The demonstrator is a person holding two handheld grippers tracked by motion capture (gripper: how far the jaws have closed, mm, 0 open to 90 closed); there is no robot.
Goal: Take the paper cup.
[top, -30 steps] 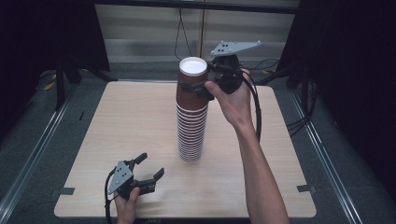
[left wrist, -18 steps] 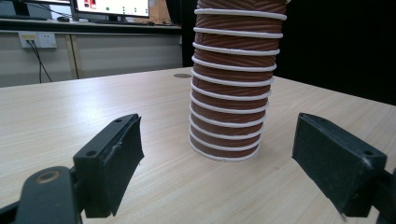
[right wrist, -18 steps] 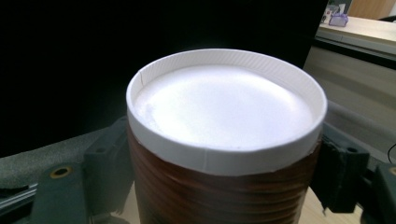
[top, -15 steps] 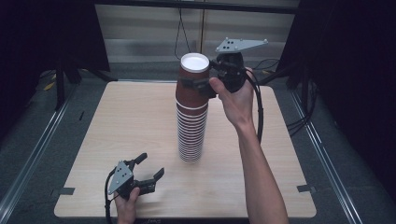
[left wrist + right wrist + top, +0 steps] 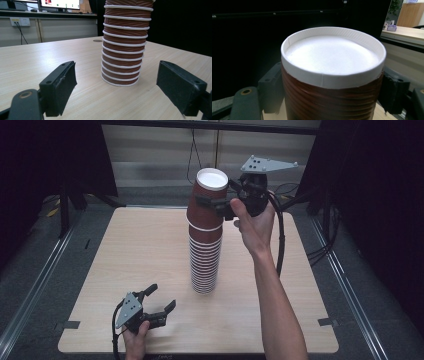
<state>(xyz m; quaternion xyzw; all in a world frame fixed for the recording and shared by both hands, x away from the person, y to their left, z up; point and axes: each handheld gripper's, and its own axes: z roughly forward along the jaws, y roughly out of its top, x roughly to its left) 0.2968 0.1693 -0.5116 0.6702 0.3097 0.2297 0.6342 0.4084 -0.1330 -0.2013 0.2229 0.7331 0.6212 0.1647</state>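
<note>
A tall stack of upside-down brown ribbed paper cups (image 5: 204, 262) stands mid-table, and its lower rings show close ahead (image 5: 123, 50). My right gripper (image 5: 214, 201) is shut on the topmost cup (image 5: 206, 195), one black pad on each side of it. That cup sits raised and slightly tilted, its rim still over the stack. Its white base (image 5: 332, 53) lies just in front of my right gripper (image 5: 332, 100). My left gripper (image 5: 161, 299) rests low near the table's front edge. It is open (image 5: 120, 76) with nothing between its pads, and points at the stack's foot.
The wooden table (image 5: 125, 250) is bare around the stack. The right forearm (image 5: 272, 290) crosses its right half. A cable (image 5: 280, 245) hangs from the right gripper. Dark curtains flank the table, and a wall with sockets lies beyond.
The right gripper has lifted the top cup a little, up and to the right, so more of its brown wall shows above the stack. The left gripper has not moved.
</note>
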